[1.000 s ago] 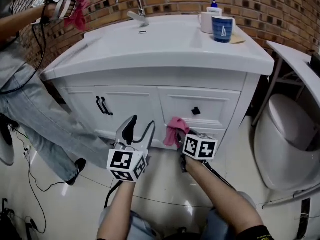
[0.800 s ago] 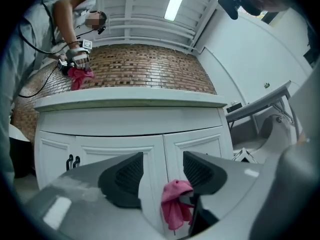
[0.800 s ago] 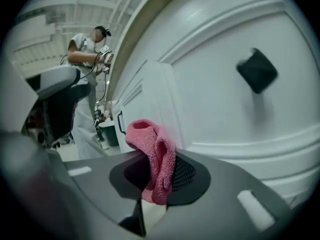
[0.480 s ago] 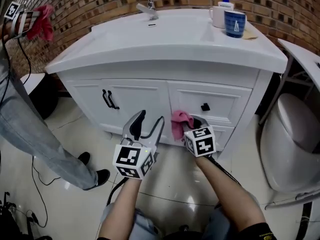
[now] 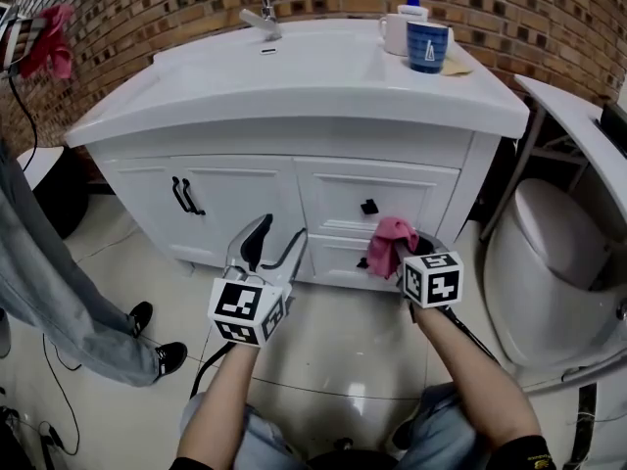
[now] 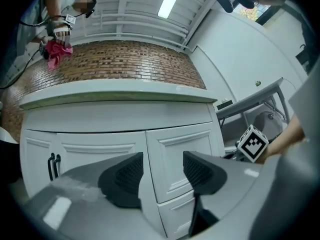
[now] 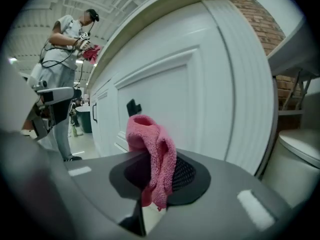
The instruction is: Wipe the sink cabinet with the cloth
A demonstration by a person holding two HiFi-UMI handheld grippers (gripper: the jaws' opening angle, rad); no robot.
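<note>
**Down at the Drawer Fronts, Cloth Ready**

Low before the white sink cabinet, the right gripper clamps a bunched pink terry cloth, likely so a wad projects for wiping. Its long axis follows the jaws, free end pointing at the drawer fronts; contact is unclear. The left gripper hangs alongside, jaws apart, empty.

Left gripper gapes empty; right gripper pinches cloth.

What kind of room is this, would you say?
Probably a bathroom, perhaps a mock-up inside a larger hall. There is a white sink cabinet with a faucet, a toilet beside it, and a brick wall behind.
</note>
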